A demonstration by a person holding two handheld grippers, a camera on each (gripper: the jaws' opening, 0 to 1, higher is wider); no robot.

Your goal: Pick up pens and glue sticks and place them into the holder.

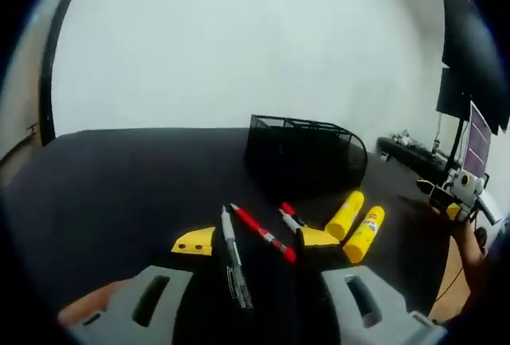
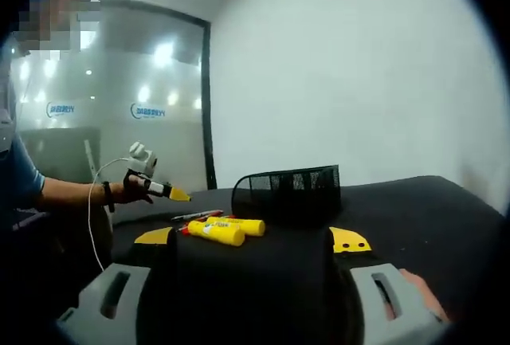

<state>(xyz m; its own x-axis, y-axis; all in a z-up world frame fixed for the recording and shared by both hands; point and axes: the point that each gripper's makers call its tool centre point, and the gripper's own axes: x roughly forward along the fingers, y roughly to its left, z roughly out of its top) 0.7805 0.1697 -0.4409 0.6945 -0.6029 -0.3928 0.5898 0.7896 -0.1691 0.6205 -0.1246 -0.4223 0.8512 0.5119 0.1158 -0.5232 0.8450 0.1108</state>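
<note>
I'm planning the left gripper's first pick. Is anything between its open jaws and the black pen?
Nothing visible blocks it. The black pen lies on the dark table between the left gripper's open jaws. The red pen lies beside it, closer to the mesh holder.

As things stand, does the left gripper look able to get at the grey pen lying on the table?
Probably yes. The left gripper is open, its yellow-tipped jaws to either side of the grey pen, with nothing lying over it. The red pen lies close beside it and could get caught too.
</note>
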